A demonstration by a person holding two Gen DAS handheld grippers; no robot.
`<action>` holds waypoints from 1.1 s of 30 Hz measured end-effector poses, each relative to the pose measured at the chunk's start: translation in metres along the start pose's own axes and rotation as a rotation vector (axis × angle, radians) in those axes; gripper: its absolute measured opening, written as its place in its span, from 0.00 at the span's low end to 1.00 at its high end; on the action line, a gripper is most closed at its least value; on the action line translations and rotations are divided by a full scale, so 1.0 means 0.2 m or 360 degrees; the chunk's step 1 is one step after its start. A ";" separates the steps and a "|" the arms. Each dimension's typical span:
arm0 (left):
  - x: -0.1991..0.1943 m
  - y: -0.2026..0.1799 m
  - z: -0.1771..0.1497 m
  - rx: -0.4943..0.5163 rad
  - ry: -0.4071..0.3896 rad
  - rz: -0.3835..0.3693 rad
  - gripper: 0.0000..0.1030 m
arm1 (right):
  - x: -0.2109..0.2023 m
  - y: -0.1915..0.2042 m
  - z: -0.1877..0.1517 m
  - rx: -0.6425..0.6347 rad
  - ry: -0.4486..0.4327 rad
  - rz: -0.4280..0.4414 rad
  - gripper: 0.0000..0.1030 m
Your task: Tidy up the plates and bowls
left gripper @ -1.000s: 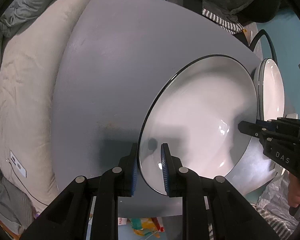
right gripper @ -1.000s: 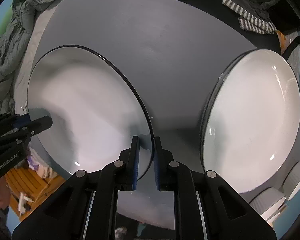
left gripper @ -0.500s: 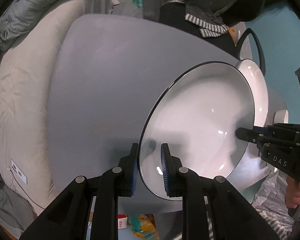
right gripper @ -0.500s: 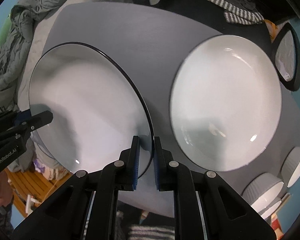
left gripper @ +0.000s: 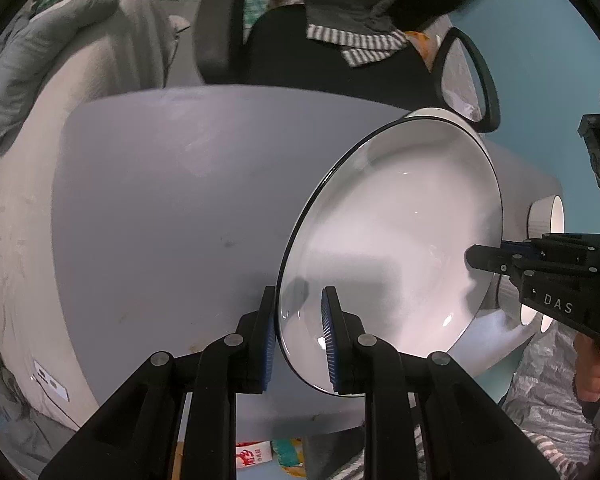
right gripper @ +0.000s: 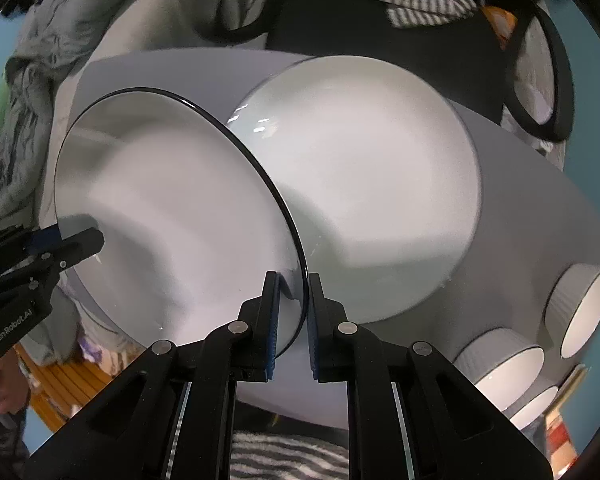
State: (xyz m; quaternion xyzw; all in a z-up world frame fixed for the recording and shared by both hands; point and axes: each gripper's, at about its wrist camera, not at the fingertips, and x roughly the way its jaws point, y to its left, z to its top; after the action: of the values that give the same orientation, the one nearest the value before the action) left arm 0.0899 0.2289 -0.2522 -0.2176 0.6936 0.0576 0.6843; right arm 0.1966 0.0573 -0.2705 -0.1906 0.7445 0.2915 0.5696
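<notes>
A white plate with a thin black rim is held off the grey table between both grippers. My left gripper is shut on its near rim. My right gripper is shut on the opposite rim. In the right wrist view a second white plate lies on the table just behind and under the held one, partly covered by it. In the left wrist view only its far edge shows. The right gripper's fingers show at the plate's right edge.
Three ribbed white bowls stand at the table's right edge; one also shows in the left wrist view. A black chair with striped cloth stands behind the grey table. Bedding lies left.
Both grippers carried the held plate up and to the right. It now hangs over the second plate, which was apart from it a second ago.
</notes>
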 end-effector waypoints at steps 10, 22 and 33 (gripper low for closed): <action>0.04 -0.22 0.13 0.0104 0.0036 0.0013 0.20 | -0.06 -0.20 -0.03 0.0113 -0.0008 0.0038 0.12; 0.12 -0.34 0.22 0.0108 0.0102 0.0091 0.20 | -0.03 -0.34 0.05 0.0108 0.0016 0.0028 0.12; 0.18 -0.36 0.28 0.0059 0.0123 0.0119 0.20 | 0.03 -0.38 0.09 0.0069 0.0068 0.0028 0.13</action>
State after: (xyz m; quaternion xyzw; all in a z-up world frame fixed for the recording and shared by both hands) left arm 0.1697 0.1764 -0.2745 -0.1809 0.7281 0.0616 0.6583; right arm 0.2551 0.0121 -0.2958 -0.1778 0.7642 0.2762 0.5550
